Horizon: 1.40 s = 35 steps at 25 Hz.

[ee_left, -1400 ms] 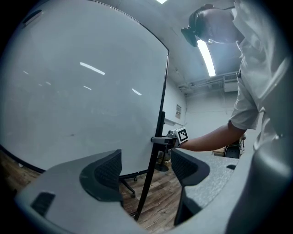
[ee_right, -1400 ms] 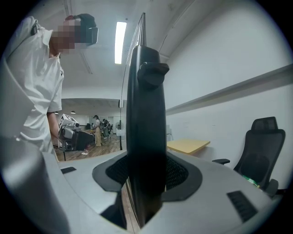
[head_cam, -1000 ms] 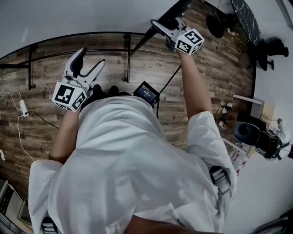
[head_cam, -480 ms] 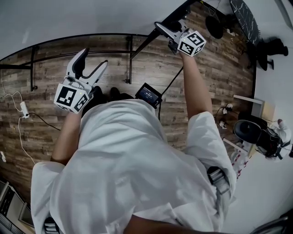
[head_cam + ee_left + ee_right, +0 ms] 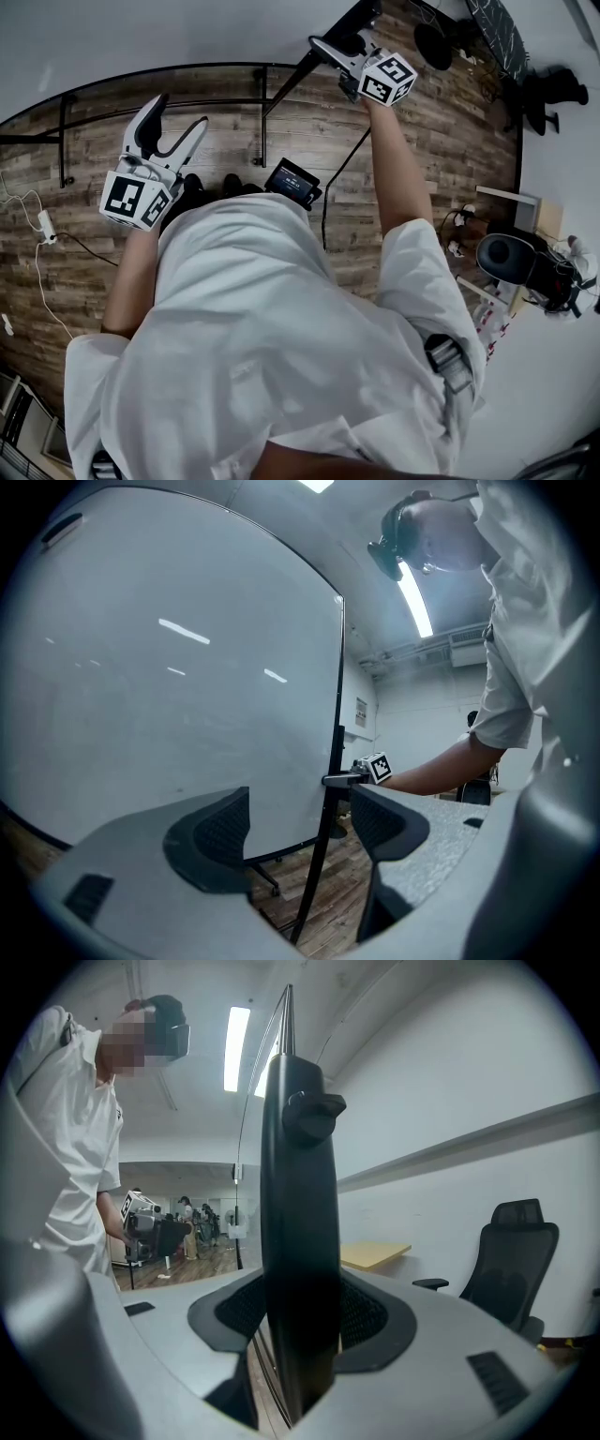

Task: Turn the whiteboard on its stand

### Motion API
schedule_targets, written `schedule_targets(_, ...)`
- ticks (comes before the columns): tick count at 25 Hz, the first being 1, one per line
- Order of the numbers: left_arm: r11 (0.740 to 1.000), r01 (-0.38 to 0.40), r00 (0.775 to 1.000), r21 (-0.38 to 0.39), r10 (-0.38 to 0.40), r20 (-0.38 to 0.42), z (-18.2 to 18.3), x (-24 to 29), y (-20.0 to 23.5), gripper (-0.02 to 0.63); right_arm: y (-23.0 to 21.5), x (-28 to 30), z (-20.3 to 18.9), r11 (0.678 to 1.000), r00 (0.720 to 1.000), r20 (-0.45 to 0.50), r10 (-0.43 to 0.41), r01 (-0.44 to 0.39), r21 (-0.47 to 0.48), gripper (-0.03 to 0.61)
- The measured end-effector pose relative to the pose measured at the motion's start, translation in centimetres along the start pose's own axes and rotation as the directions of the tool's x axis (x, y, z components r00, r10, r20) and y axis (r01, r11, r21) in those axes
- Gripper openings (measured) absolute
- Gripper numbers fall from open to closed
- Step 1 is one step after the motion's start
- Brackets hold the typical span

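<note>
The whiteboard stands in front of me on a black stand with floor bars. In the left gripper view its white face fills the picture. My right gripper is shut on the black side post at the board's right edge, just below a black knob, and both pads press on the post. My left gripper is held level before the board's face, open, with nothing between its fingers. From there the right gripper's marker cube shows at the post.
A small screen device with a cable hangs in front of the person's body. A power strip lies on the wood floor at left. Chair bases and equipment crowd the right side. An office chair and a tan desk stand by the wall.
The right gripper, still clamped on the post, has shifted slightly sideways. The left gripper stays open in about the same place.
</note>
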<state>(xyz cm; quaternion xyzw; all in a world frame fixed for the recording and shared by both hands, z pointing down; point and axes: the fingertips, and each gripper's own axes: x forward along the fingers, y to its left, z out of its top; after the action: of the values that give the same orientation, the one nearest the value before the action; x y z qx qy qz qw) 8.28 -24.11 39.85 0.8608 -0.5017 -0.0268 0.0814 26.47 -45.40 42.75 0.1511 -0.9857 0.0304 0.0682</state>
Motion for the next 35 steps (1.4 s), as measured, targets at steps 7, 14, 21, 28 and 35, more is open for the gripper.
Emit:
schedule_targets(7,0.999,0.003,1.000,0.039,-0.003,0.006,0.6,0.9,0.4,0.324,-0.4,-0.9,-0.1,1.000,1.000,0.007,-0.009,0.009,-0.004,0.209)
schedule_targets(14,0.999,0.015,1.000,0.042,-0.015,0.000,0.6,1.7,-0.1,0.324,-0.9,-2.1,-0.4,1.000,1.000,0.010,-0.023,0.023,-0.005,0.210)
schedule_targets(21,0.999,0.014,1.000,0.044,-0.014,-0.003,0.6,1.8,0.1,0.324,-1.2,-2.6,-0.5,1.000,1.000,0.004,-0.026,0.026,-0.004,0.212)
schedule_targets(28,0.998,0.029,1.000,0.062,-0.028,-0.006,1.1,2.2,0.3,0.324,-1.4,-2.8,-0.5,0.999,0.999,0.007,-0.035,0.035,-0.002,0.212)
schedule_targets(35,0.997,0.055,0.998,0.058,-0.054,-0.014,0.8,3.0,-0.5,0.324,-1.7,-3.4,-0.7,0.999,0.999,0.004,-0.041,0.041,-0.005,0.213)
